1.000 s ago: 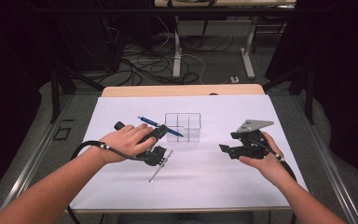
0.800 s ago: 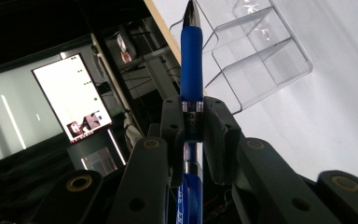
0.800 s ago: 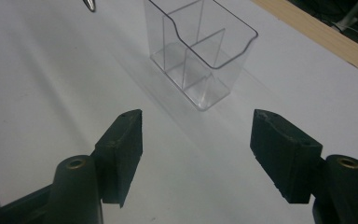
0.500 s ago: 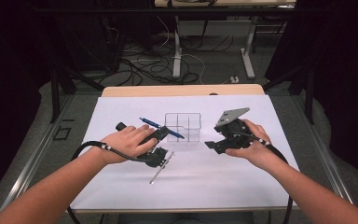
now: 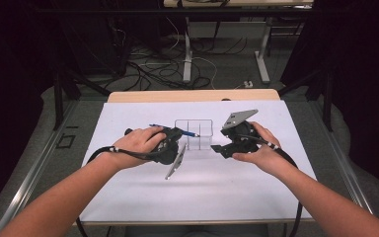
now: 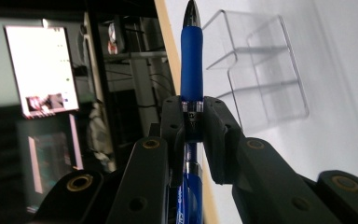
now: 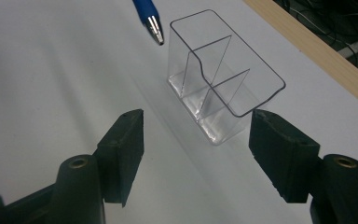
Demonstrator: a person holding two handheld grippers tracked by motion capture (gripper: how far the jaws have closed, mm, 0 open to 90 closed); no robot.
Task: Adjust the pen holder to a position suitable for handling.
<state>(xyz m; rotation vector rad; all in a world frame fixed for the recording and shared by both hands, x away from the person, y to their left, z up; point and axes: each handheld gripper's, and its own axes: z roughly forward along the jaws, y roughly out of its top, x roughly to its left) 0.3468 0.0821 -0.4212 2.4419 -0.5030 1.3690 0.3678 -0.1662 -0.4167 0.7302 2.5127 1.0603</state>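
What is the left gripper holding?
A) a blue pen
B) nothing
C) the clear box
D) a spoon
A: in the left gripper view, the left gripper has its jaws clamped on the blue pen, while the clear box stands apart on the white table.

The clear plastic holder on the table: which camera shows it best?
The right gripper view: the clear holder stands close, its dividers and open top plain. The left gripper view shows it tilted behind the blue pen; the high view shows it small.
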